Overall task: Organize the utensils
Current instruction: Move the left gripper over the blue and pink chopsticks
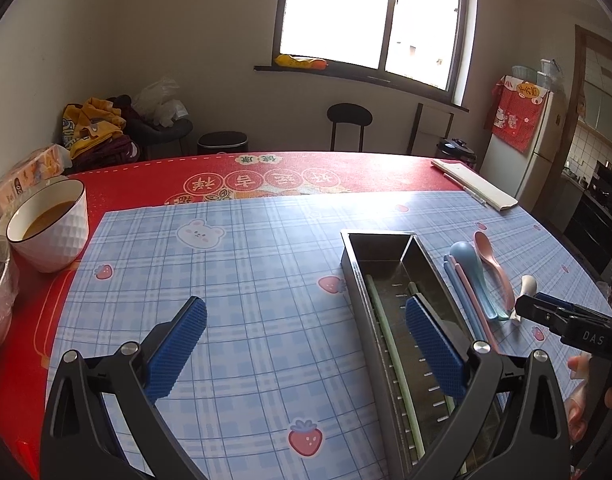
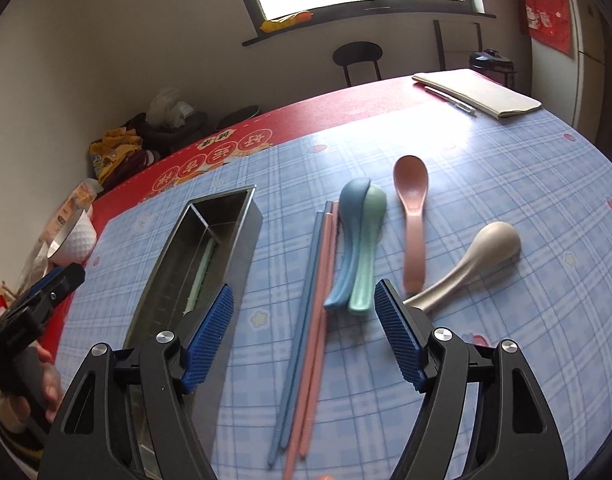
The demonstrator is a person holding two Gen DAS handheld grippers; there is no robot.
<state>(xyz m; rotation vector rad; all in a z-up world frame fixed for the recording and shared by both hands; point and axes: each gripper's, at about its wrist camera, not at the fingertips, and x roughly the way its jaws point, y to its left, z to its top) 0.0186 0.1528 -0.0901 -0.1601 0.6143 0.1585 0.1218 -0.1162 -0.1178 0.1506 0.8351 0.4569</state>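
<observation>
A metal utensil box (image 2: 210, 248) lies on the blue checked mat, with green chopsticks (image 2: 202, 276) inside; it also shows in the left wrist view (image 1: 390, 280). To its right lie blue chopsticks (image 2: 302, 312) and pink chopsticks (image 2: 318, 320), a blue spoon (image 2: 348, 232) stacked on a green spoon (image 2: 370, 248), a pink spoon (image 2: 412, 216) and a beige spoon (image 2: 474, 264). My right gripper (image 2: 302, 340) is open above the chopsticks. My left gripper (image 1: 306, 348) is open, with its right finger over the box.
A white bowl (image 1: 50, 228) with brown liquid stands at the table's left edge beside a tissue pack (image 1: 22, 180). A folded cloth (image 2: 478, 92) and a pen (image 2: 450, 100) lie at the far right. A chair (image 1: 348, 124) stands beyond the table.
</observation>
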